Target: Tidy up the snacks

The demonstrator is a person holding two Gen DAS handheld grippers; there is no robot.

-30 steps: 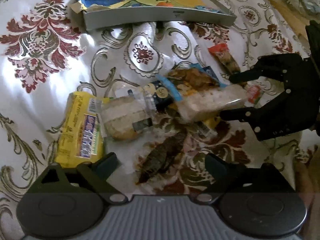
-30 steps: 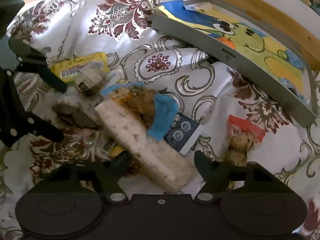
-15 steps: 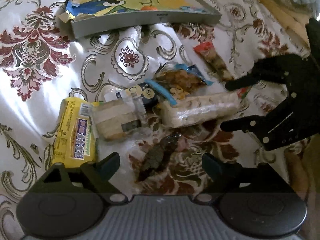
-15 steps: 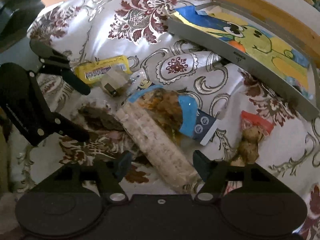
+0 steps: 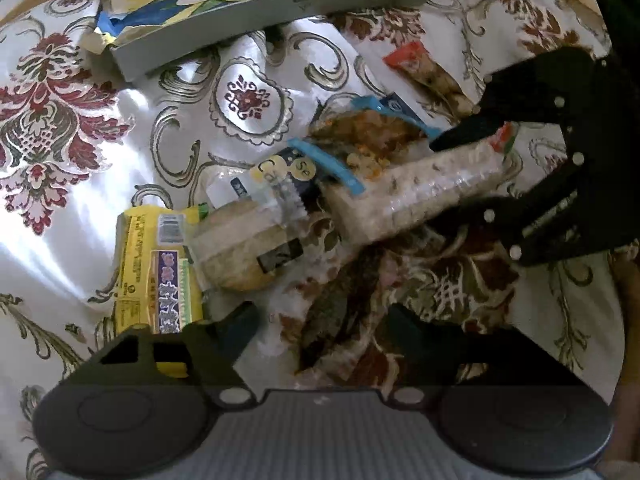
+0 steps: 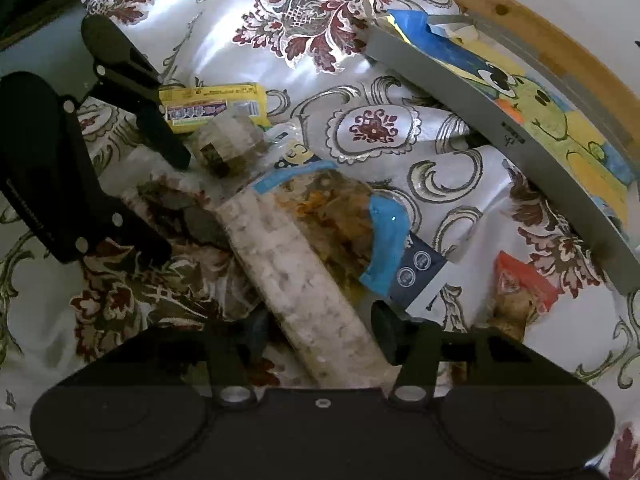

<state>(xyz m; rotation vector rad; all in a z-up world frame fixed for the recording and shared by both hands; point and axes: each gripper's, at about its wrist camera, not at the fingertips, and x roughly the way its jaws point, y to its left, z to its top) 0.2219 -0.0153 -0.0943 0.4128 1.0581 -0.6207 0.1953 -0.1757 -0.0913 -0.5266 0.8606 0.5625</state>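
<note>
right tool (image 6: 316,332) has its two fingers straddling the near end of the long clear rice-cracker pack (image 6: 296,276), parted just wider than the pack and not visibly pinching it. the pack's long axis runs straight away from that tool toward the left tool (image 6: 160,204), which hangs wide and empty over the flowered cloth (image 5: 60,208), farther off.

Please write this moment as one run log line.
right gripper: closing around rice cracker pack | left gripper: open, empty | tray: holds no snacks
</note>
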